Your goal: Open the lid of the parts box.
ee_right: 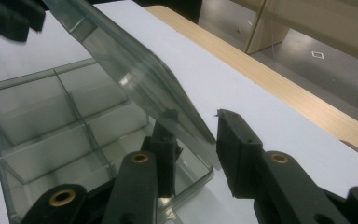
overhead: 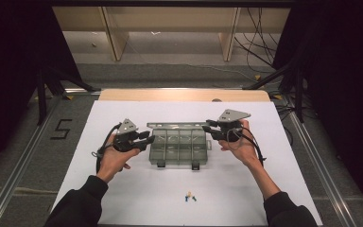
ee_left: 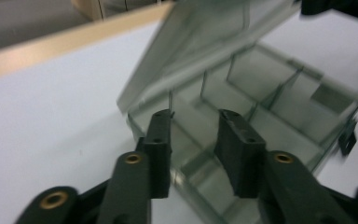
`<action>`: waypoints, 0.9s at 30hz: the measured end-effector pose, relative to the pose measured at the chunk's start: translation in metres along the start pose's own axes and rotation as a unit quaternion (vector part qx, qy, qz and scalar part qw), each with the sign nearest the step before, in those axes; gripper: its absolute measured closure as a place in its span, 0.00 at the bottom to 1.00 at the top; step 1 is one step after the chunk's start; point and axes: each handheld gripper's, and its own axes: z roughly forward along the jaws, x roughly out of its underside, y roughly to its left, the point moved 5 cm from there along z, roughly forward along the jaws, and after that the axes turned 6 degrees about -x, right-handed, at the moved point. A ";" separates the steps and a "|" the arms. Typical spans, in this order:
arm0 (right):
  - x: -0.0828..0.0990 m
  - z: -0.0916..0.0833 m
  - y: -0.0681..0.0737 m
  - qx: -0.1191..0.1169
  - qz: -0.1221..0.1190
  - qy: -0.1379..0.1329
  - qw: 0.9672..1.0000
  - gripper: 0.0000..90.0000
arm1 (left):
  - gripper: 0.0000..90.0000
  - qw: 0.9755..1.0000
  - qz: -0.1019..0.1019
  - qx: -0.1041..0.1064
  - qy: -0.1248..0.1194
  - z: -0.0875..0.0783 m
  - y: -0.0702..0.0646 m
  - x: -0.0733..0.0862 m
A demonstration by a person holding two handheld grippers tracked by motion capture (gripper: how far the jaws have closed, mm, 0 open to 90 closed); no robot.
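Clear compartment box [overhead: 178,145] sat mid-sheet on the white table [overhead: 123,189], lid [ee_right: 135,70] raised at its twelve o'clock edge, left gripper [overhead: 147,138] at nine o'clock with jaws apart over the box corner, right gripper [overhead: 208,126] at three o'clock, jaws straddling the lid edge, unclamped, small coloured pieces [overhead: 189,196] at six o'clock.

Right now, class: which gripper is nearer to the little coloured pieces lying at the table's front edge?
Neither clearly. The left gripper is at the clear box's left end and the right gripper at its right end; the coloured pieces lie near the front, roughly midway between.

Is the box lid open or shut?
Open: the lid stands tilted up off the box, its bare compartments showing underneath.
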 end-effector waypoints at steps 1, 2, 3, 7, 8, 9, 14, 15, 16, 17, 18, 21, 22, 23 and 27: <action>0.000 0.000 -0.001 0.003 0.000 0.000 1.000 0.77 | 0.68 1.000 0.007 -0.002 0.015 0.001 0.002 0.004; 0.000 0.000 -0.001 0.003 0.000 0.000 1.000 0.77 | 0.66 1.000 0.007 -0.002 0.015 0.001 0.002 0.004; -0.001 0.000 -0.001 0.004 -0.004 -0.004 1.000 0.78 | 0.65 0.999 -0.006 -0.004 0.036 0.005 0.002 0.009; -0.001 0.000 -0.001 0.002 0.003 -0.004 1.000 0.79 | 0.62 0.998 -0.016 -0.002 0.064 0.010 0.001 0.016; -0.001 -0.001 -0.001 0.002 0.008 -0.003 1.000 0.79 | 0.62 0.996 -0.002 -0.001 0.084 0.011 0.001 0.021; -0.001 -0.001 -0.002 0.003 0.009 -0.002 1.000 0.79 | 0.63 0.996 -0.002 -0.001 0.084 0.011 0.001 0.021; -0.003 0.001 -0.004 0.017 0.008 -0.008 1.000 0.82 | 0.67 0.995 -0.010 0.009 0.104 0.015 -0.001 0.027; -0.003 0.001 -0.004 0.017 0.008 -0.008 1.000 0.82 | 0.67 0.995 -0.011 0.010 0.103 0.015 -0.001 0.028; -0.004 0.000 -0.004 0.023 0.011 -0.001 1.000 0.84 | 0.70 0.995 -0.012 0.009 0.100 0.016 -0.002 0.028; -0.004 0.000 -0.005 0.026 0.015 0.000 1.000 0.85 | 0.70 0.995 -0.009 0.009 0.101 0.016 -0.002 0.028; -0.004 0.001 -0.006 0.030 0.017 -0.001 0.999 0.86 | 0.71 0.995 -0.008 0.008 0.102 0.015 -0.002 0.028; -0.006 0.002 -0.009 0.036 0.020 0.004 0.999 0.88 | 0.72 0.995 0.001 0.006 0.102 0.015 -0.002 0.028; -0.007 0.003 -0.008 0.042 0.028 0.006 0.999 0.88 | 0.72 0.995 -0.005 0.005 0.099 0.015 -0.003 0.028; -0.007 0.003 -0.008 0.042 0.028 0.006 0.999 0.88 | 0.72 0.995 -0.005 0.005 0.099 0.015 -0.003 0.028; -0.011 0.005 -0.013 0.049 0.052 0.018 0.997 0.91 | 0.72 0.995 -0.007 0.004 0.097 0.015 -0.003 0.028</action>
